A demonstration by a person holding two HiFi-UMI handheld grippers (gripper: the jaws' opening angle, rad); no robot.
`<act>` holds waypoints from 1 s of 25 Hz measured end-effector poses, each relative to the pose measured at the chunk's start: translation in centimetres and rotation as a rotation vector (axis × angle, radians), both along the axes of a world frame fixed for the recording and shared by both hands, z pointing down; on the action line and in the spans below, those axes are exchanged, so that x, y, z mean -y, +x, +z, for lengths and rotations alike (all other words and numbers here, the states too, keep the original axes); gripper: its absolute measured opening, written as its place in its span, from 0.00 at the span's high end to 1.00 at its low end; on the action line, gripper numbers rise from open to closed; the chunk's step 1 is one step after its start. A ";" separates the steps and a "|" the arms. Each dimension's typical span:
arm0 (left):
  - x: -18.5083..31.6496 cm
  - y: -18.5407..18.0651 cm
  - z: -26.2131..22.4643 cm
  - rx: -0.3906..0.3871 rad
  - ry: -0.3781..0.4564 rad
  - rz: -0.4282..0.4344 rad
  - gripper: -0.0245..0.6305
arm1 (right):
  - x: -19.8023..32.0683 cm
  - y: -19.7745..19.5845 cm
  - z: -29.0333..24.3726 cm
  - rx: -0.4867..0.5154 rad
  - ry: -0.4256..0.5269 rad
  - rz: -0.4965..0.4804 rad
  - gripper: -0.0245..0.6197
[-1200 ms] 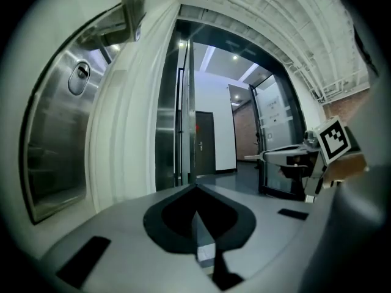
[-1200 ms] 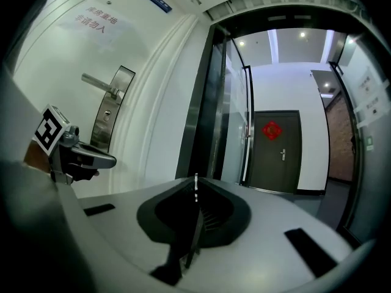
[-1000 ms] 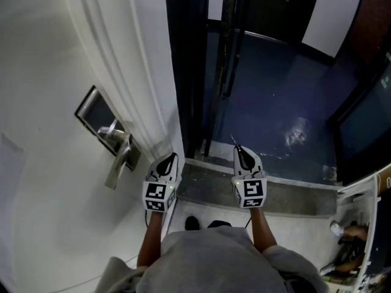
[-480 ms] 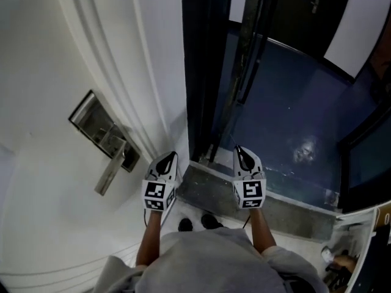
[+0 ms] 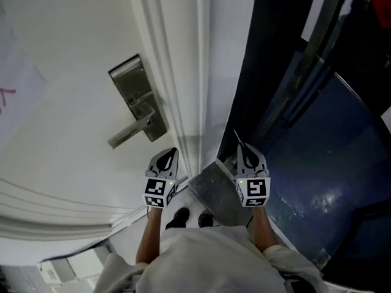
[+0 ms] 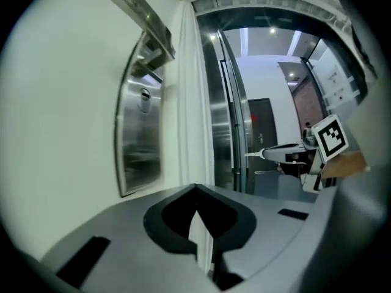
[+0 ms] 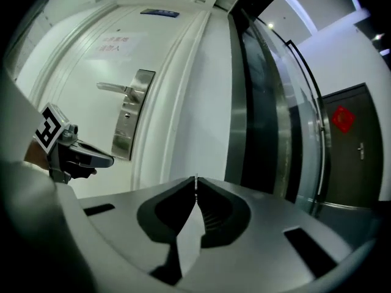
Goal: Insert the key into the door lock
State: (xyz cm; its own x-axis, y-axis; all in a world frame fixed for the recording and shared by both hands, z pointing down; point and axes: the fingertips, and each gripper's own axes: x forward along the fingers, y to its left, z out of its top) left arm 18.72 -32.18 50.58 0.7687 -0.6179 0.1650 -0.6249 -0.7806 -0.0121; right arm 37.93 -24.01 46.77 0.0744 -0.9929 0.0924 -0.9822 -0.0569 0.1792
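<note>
Head view: the door lock [image 5: 138, 99] sits on the white door [image 5: 73, 72], ahead of the left gripper [image 5: 168, 154] and well apart from the right gripper [image 5: 240, 146].
Left gripper view: its jaws are together and empty.
Right gripper view: its jaws are pinched on a thin sliver, probably the key [image 7: 195, 180].

A dark blue floor [image 5: 317, 145] gleams under ceiling lights [image 6: 270, 31]. Grey threshold [image 5: 214, 194] underfoot. Steel-framed glass panels [image 7: 263, 102] run toward a dark far door [image 7: 351, 157] in a white wall [image 7: 342, 47].
</note>
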 end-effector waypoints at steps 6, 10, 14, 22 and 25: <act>-1.6 -8.6 -0.3 0.020 -0.003 -0.282 0.94 | 3.1 -7.2 0.1 0.008 0.004 -0.288 0.92; -3.0 -13.3 -1.5 0.029 0.030 -0.403 0.94 | 3.9 -11.2 -0.3 0.024 0.023 -0.400 0.92; -4.1 -17.0 -2.5 0.027 0.048 -0.490 0.94 | 4.3 -15.1 -0.9 0.021 0.038 -0.490 0.92; -4.4 -20.5 -2.5 0.023 0.048 -0.536 0.94 | 5.1 -18.5 -2.1 -0.006 0.060 -0.529 0.92; -4.2 -21.0 -2.9 0.010 0.060 -0.523 0.94 | 5.2 -18.8 -2.8 -0.023 0.071 -0.510 0.92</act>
